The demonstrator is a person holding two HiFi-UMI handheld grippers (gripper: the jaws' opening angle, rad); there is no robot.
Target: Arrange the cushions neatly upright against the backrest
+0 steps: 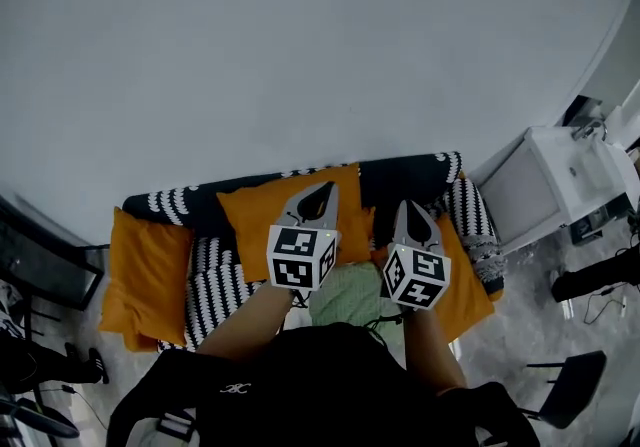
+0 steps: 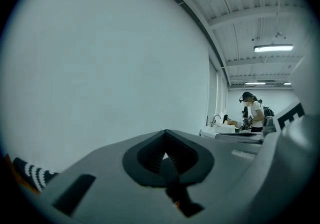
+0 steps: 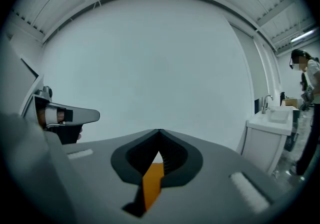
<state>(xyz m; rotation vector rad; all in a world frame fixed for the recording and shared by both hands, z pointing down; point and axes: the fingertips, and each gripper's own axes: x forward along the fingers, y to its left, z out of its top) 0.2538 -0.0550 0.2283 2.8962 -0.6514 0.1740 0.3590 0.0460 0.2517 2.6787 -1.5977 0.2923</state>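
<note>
A sofa [image 1: 215, 275] with a black-and-white striped cover stands against a pale wall. One orange cushion [image 1: 148, 277] lies at its left end, a second orange cushion [image 1: 262, 220] leans on the backrest in the middle, and a third orange cushion [image 1: 468, 287] sits at the right end. A pale green checked cushion [image 1: 345, 297] shows between my arms. My left gripper [image 1: 320, 197] hovers over the middle cushion, shut and empty. My right gripper [image 1: 418, 215] hangs beside it, shut and empty. Both gripper views face the wall; orange shows in the slit of the right gripper [image 3: 159, 133].
A white sink cabinet [image 1: 560, 185] stands right of the sofa, with a person [image 2: 255, 113] working at it. A black chair [image 1: 570, 385] is at the lower right. Dark stands and cables [image 1: 35, 285] crowd the left side.
</note>
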